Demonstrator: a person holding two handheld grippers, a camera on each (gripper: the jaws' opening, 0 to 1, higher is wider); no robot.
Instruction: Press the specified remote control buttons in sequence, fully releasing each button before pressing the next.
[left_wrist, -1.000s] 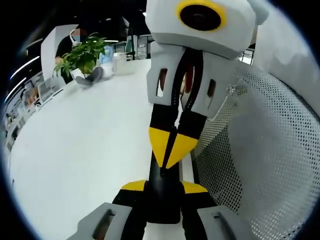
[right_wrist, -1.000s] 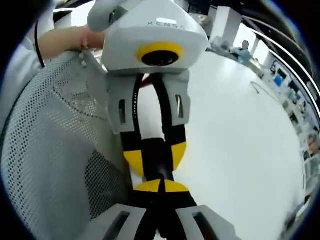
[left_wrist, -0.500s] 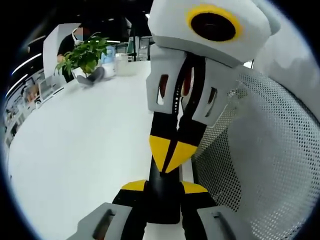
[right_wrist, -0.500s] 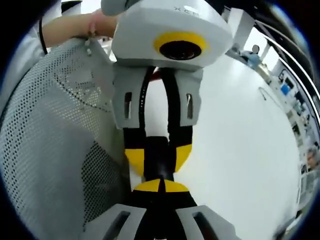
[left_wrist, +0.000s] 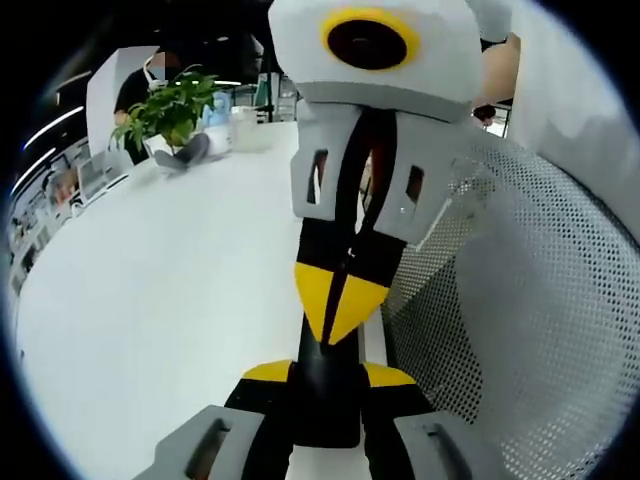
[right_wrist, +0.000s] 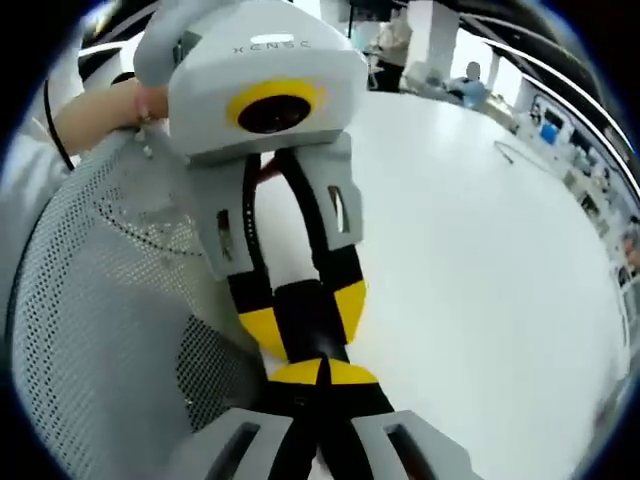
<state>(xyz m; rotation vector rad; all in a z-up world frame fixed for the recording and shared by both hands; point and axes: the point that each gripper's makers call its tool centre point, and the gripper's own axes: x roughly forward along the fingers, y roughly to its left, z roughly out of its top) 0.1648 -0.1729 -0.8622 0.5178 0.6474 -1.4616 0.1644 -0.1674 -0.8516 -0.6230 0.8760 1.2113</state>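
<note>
In the left gripper view, the left gripper (left_wrist: 328, 385) rises from the bottom centre with its yellow-tipped black jaws clamped on the slim black remote control (left_wrist: 325, 395), which stands between them and runs up the middle of the frame; coming down from the top centre, the right gripper (left_wrist: 340, 318) points its closed yellow tips onto the upper end of that remote, its jaws pressed together into a single wedge; to the right of both lies a white perforated mesh basket (left_wrist: 530, 330), filling the right side of the frame; under everything spreads a broad white tabletop (left_wrist: 160, 300); at the upper left a green leafy potted plant (left_wrist: 165, 110) stands near the table's far edge, a person seated just behind it.

In the right gripper view, the right gripper (right_wrist: 322, 372) at the bottom centre shows its yellow tips shut together and touching the remote control (right_wrist: 305, 318); the left gripper (right_wrist: 300, 320) reaches in from the upper left, its yellow-tipped jaws on either side of the dark remote; a hand (right_wrist: 105, 105) holds it at the upper left; the mesh basket (right_wrist: 100, 330) covers the left side; the white tabletop (right_wrist: 480, 270) fills the right.
</note>
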